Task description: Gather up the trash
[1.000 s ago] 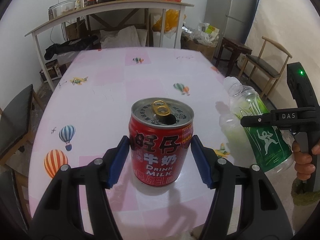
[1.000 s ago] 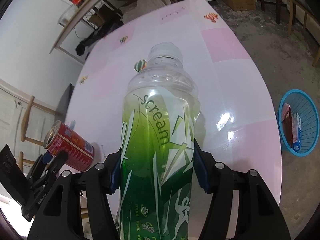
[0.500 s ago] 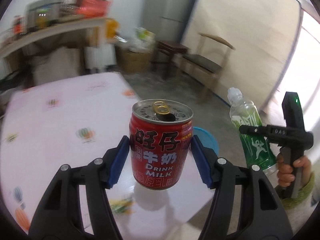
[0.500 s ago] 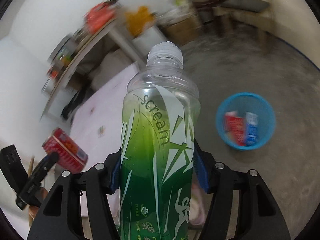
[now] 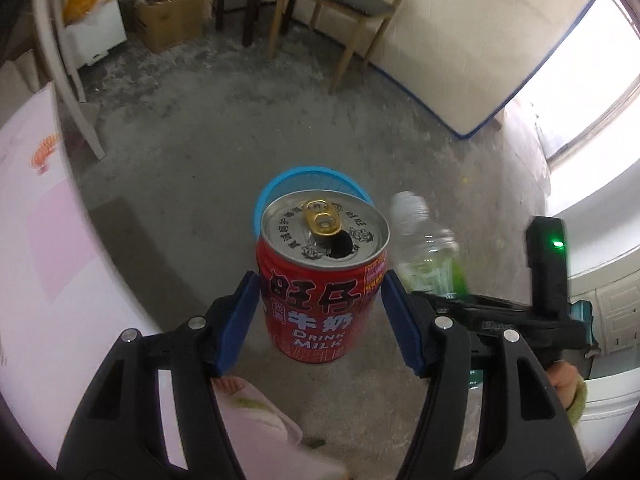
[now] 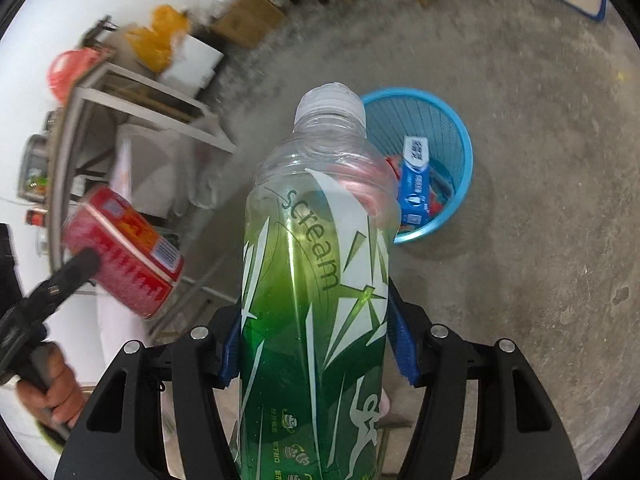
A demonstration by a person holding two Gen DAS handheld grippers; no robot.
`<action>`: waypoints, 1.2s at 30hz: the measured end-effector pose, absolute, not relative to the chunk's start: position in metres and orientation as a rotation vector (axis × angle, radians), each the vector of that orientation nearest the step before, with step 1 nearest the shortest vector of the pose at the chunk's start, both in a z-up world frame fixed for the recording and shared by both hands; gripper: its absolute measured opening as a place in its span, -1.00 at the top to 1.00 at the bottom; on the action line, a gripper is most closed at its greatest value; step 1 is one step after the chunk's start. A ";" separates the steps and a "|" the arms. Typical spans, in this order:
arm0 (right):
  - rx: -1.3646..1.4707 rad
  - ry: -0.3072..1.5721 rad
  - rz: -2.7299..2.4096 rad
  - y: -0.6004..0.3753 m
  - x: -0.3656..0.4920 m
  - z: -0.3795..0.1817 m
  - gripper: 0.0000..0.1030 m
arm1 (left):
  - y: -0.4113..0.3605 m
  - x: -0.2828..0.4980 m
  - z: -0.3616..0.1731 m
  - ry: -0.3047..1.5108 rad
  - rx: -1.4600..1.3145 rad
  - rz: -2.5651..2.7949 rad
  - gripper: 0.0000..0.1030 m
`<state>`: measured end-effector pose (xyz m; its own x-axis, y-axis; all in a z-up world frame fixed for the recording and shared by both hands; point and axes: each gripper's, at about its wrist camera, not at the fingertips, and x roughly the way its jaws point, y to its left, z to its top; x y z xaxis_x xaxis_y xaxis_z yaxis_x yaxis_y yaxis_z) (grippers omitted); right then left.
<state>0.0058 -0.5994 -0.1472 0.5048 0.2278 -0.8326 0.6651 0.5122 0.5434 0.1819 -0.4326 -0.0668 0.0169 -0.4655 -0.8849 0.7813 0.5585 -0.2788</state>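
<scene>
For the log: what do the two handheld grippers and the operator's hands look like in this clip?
Both grippers, the left gripper and the right gripper, are black plastic frames with cut-out windows, silver rivets and blue ribbed finger pads. Seen from the left, the right one carries a black upright block with a green light. The hands are bare; the right hand shows a yellow-green cuff.

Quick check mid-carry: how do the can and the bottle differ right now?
The red can is short, opaque metal; the green bottle is tall, clear plastic. The can's top is open at the pull tab; the bottle's cap is on. The can sits in the left tool, the bottle in the right tool. Both are held off the table, near the blue basket.
</scene>
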 end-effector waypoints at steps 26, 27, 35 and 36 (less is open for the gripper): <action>0.742 1.080 -0.619 -0.662 0.023 -0.194 -0.40 | -0.408 0.167 -0.004 0.933 0.337 -1.036 -0.51; 0.745 1.065 -0.626 -0.660 0.014 -0.186 -0.40 | -0.400 0.163 0.000 0.921 0.337 -1.035 -0.51; 0.676 0.917 -0.552 -0.580 -0.046 -0.102 -0.40 | -0.302 0.120 0.033 0.813 0.297 -0.984 -0.66; 0.659 0.897 -0.528 -0.562 -0.052 -0.090 -0.49 | -0.288 0.113 0.033 0.809 0.286 -0.960 -0.69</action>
<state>-0.0517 -0.5621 -0.0902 0.5237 -0.1438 -0.8397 0.6641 0.6862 0.2967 0.1134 -0.2879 0.0329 0.3151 -0.6151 -0.7228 0.8163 0.5641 -0.1242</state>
